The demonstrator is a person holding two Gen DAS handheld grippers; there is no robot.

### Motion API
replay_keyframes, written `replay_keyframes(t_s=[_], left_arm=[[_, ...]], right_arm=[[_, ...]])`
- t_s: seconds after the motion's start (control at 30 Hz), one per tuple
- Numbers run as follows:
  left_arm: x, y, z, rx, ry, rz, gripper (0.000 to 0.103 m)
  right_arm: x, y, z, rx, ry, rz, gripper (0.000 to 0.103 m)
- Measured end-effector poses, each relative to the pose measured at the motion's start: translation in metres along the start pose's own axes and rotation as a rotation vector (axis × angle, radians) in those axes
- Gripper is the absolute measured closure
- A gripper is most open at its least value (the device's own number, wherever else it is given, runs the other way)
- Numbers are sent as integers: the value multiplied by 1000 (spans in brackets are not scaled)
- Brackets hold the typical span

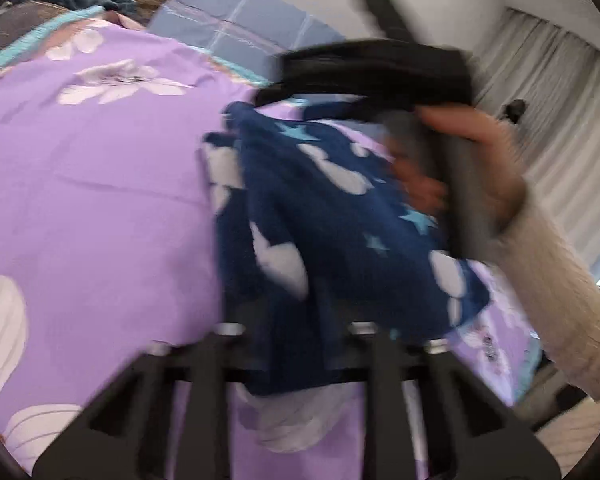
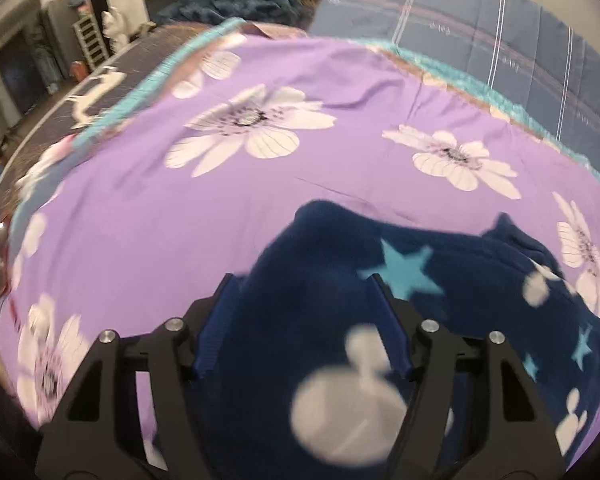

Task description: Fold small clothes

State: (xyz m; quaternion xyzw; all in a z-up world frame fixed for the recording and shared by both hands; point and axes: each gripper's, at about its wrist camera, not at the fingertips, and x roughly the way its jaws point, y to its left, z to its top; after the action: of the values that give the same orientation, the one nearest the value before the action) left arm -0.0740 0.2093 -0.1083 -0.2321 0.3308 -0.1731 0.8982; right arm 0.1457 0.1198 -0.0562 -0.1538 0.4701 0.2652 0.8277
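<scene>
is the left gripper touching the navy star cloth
Touching: the left wrist view shows the navy star cloth running down between the left gripper's closed fingers, pinched there.

Both grippers are matte black, with open triangular frames and silver round screws; the right gripper (image 2: 300, 320) has blue finger pads (ribbed). Cream knit sleeve (image 1: 568, 300) at three o'clock.

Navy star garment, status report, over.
Left gripper shut on navy star garment. Right gripper open, straddling it. Garment bunched on purple floral sheet. Nothing in the way.
</scene>
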Motion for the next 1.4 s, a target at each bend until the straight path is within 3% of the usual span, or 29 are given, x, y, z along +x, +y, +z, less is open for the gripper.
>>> replay_keyframes(t_s=[0.1, 0.17, 0.2, 0.23, 0.27, 0.3, 0.4, 0.47, 0.57, 0.63, 0.7, 0.8, 0.87, 0.97, 1.07, 1.17, 1.27, 1.4], left_arm=[[6, 3, 1, -4, 22, -3, 87], [15, 11, 1, -51, 56, -14, 81], [16, 14, 1, -63, 58, -27, 80], [15, 16, 1, -70, 54, -39, 81], [14, 16, 1, -67, 49, -45, 90], [10, 14, 1, -56, 39, -61, 96], [-7, 5, -3, -14, 8, -53, 96], [-11, 5, -8, -8, 33, -35, 96], [4, 14, -12, -38, 102, -11, 95], [7, 11, -11, -29, 104, 24, 91], [6, 6, -10, -5, 96, 42, 88], [0, 4, -15, 2, 88, 49, 84], [-2, 3, -14, 9, 84, 59, 81], [-3, 6, -18, -3, 85, 88, 67], [-1, 11, -18, -27, 94, 68, 65], [1, 5, -20, 10, 108, 101, 65], [0, 0, -24, 56, 118, 139, 65], [-9, 1, -25, 47, 99, 134, 66]], right_arm=[[29, 10, 13, -29, 37, -83, 38], [46, 16, 15, -69, 67, -134, 38], [53, 17, 16, -76, 79, -132, 50], [58, 18, 16, -81, 92, -109, 85], [58, 17, 16, -74, 97, -97, 93], [54, 16, 16, -59, 77, -87, 93], [19, 20, 20, -31, -32, 6, 93], [1, 27, 22, -48, -81, 41, 94], [34, 38, 22, -119, -1, -33, 90], [76, 35, 14, -120, 101, -78, 78], [73, 28, 9, -84, 43, -29, 73], [37, 20, 6, -53, -2, 21, 43], [-3, 18, -6, -82, -81, 32, 43], [-53, 20, -42, -183, -170, 41, 37], [-79, 26, -89, -299, -179, 42, 36], [-83, 30, -128, -324, -149, 73, 39], [-44, 23, -150, -252, -74, 18, 42], [-48, 11, -153, -182, -128, 84, 40]])
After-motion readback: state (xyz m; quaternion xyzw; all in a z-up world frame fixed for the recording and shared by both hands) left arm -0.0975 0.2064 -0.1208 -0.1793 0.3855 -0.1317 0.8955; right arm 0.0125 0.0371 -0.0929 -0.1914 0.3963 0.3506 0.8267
